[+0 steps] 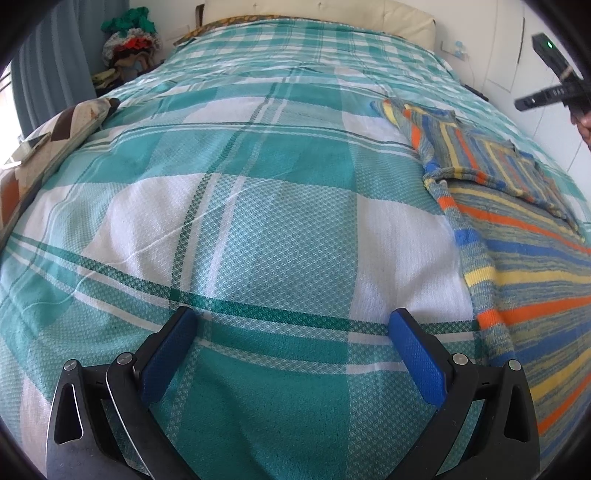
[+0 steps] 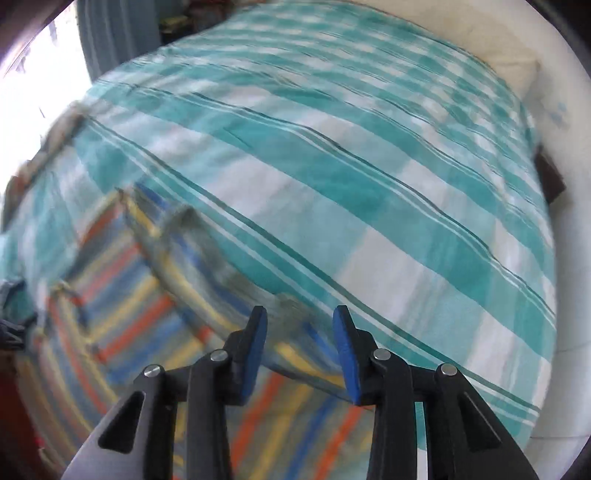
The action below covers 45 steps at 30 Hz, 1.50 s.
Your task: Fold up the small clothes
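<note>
A striped knit sweater, blue, yellow and orange, lies on the bed at the right of the left wrist view, with a sleeve folded over its upper part. My left gripper is wide open and empty, just above the bedspread to the left of the sweater. The right gripper shows in the air at the far right of that view. In the blurred right wrist view my right gripper is open and empty above the sweater, near its right edge.
The bed carries a teal and white checked bedspread. A patterned pillow with a phone on it lies at the left edge. A cream headboard and a pile of clothes are at the back.
</note>
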Available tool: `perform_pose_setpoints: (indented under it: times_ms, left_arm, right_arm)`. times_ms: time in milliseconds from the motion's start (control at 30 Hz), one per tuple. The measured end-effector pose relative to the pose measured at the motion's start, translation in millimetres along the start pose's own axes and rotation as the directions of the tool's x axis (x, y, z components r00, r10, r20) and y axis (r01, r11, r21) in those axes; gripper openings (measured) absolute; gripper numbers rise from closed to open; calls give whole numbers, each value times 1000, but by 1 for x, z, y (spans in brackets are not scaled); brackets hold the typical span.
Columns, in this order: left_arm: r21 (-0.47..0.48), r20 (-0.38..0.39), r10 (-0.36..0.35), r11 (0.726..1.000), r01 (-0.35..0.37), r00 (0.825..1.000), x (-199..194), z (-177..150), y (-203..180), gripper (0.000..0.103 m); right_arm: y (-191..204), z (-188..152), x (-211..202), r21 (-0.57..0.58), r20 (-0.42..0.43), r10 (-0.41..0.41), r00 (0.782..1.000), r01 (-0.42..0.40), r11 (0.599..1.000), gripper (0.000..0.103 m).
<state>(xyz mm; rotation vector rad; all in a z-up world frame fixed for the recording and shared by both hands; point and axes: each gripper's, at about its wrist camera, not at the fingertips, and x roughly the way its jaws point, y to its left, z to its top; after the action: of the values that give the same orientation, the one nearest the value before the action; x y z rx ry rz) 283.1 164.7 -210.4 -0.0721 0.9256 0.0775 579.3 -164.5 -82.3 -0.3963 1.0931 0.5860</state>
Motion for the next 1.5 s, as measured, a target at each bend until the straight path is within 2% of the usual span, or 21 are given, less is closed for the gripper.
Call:
perform_pose_setpoints:
  times_ms: [33,100,167,300,367,400,433,467,500,567,667,733,800,833,900,967,1133,1200,1300,1400,1500]
  left_arm:
    - [0,0,0,1000,0,1000,0,0,0,103]
    - [0,1,1,1000,-1,1000,0,0,0,103]
    - [0,2,1,1000,-1,1000,0,0,0,103]
    - [1,0,0,1000,0,1000,0,1,0,103]
    - [2,-3,-3,1000,3,1000,1,2,0,103]
    - [2,-4,-5,1000,5,1000,1,2,0,103]
    - [2,-4,-7,1000,7,1000,2,3,0,103]
    - [2,-4,-9,1000,9,1000,3,3,0,103]
    - [2,-4,-10,1000,10,1000,3,3,0,103]
    - [2,-4,-12,1000,12,1000,3,4,-1,103]
    - [2,-3,-12,1000,12,1000,3,4,-1,103]
    - [2,-3,-12,1000,12,1000,4,4,-1,103]
    - [2,-3,-11,1000,11,1000,4,4,-1,103]
    - [2,-2,-10,1000,10,1000,4,4,-1,103]
    - [4,-3,-7,1000,7,1000,4,4,-1,103]
    - [3,-2,-7,1000,7,1000,4,4,-1,103]
    - [-1,5,-16,1000,16,1000,0,0,0,103]
    - [-4,-2,-19,1000,19,1000,-2,0,1,103]
    - [-21,-50,-29,999,28,998,-11,0,2,102]
    - [-113,-88,-137,985,127,987,-31,-4,8,102]
    - [-209,-107,-284,943,257,953,-56,-16,10,102]
  right_arm:
    - [19,16,8,-35,7,29,1000,-29,999,56]
    - [53,40,35,-88,-2,51,999,-51,995,64]
    - [74,62,67,-100,-19,13,1000,-15,995,64]
    - [113,92,102,-166,10,101,995,-98,981,56]
    - [132,100,122,-224,-25,91,996,-94,970,53]
    - [136,103,136,-239,-66,73,995,-87,967,43]
    - [139,102,150,-243,-134,56,989,-87,966,6]
    - [144,101,160,-274,-163,7,987,-52,960,6]
    - [154,101,160,-325,-123,-52,991,9,946,6]
    - [167,99,156,-354,-41,-106,994,85,931,6]
    - [165,89,152,-304,-24,-123,992,110,946,16]
    - [152,82,132,-233,-8,-80,997,76,969,36]
    - [133,69,100,-163,36,-86,996,91,982,52]
    - [120,57,82,-121,55,-85,995,92,988,59]
    - [94,29,49,-38,73,-84,994,87,995,66]
    - [68,-15,19,38,69,-102,992,99,994,66]
    - [31,-162,-39,213,11,-183,983,176,961,66]
    - [30,-222,-59,287,-2,-188,982,181,941,66]
    - [42,-302,-89,399,34,-182,983,153,904,66]
    - [60,-366,-114,520,89,-168,982,99,849,66]
    - [76,-406,-130,607,132,-164,978,51,793,66]
